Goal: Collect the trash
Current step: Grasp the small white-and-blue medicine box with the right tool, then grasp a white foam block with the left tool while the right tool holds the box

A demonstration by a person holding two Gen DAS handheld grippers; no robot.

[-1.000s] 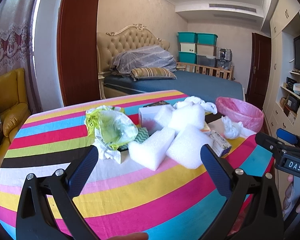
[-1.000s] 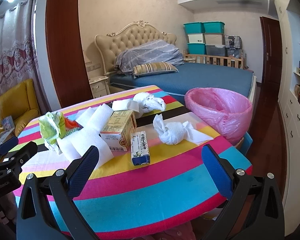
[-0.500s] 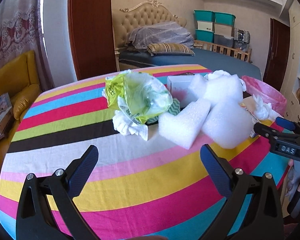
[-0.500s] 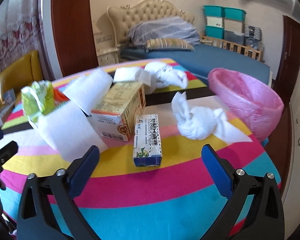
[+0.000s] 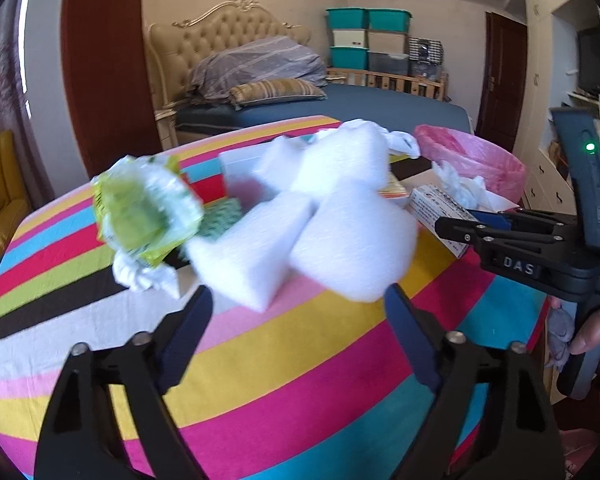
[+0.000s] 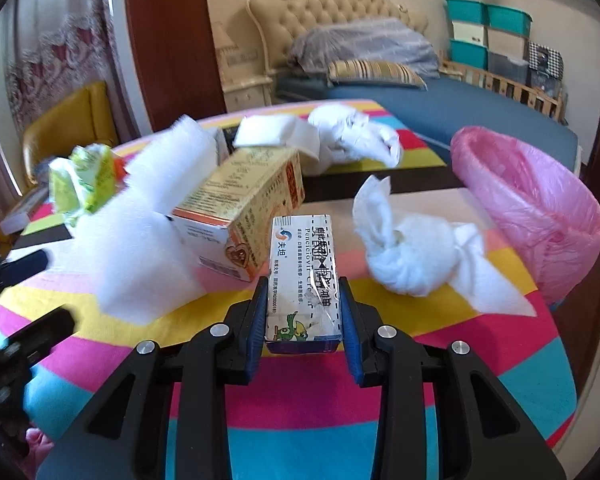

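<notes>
My right gripper (image 6: 302, 284) is closing and its blue pads press both sides of the small white medicine box (image 6: 305, 264), which lies on the striped tablecloth (image 6: 380, 380). In the left wrist view that box (image 5: 432, 204) pokes out beyond the right gripper (image 5: 460, 229). My left gripper (image 5: 296, 300) is closing too; two white foam blocks (image 5: 252, 248) (image 5: 356, 240) sit just beyond its tips, and the pads do not press them. A crumpled green-yellow wrapper (image 5: 144, 208) lies left of the foam. The picture is blurred.
A bin lined with a pink bag (image 6: 540, 208) stands at the table's right edge. Between it and the box lies a wad of white tissue (image 6: 412, 256). A yellow carton (image 6: 244, 200) leans behind the box, with more tissue (image 6: 352, 136) further back. A bed fills the background.
Both grippers came down closer to the litter. The right jaws went from wide open to shut on the small box. The left jaws narrowed in front of the foam blocks.
</notes>
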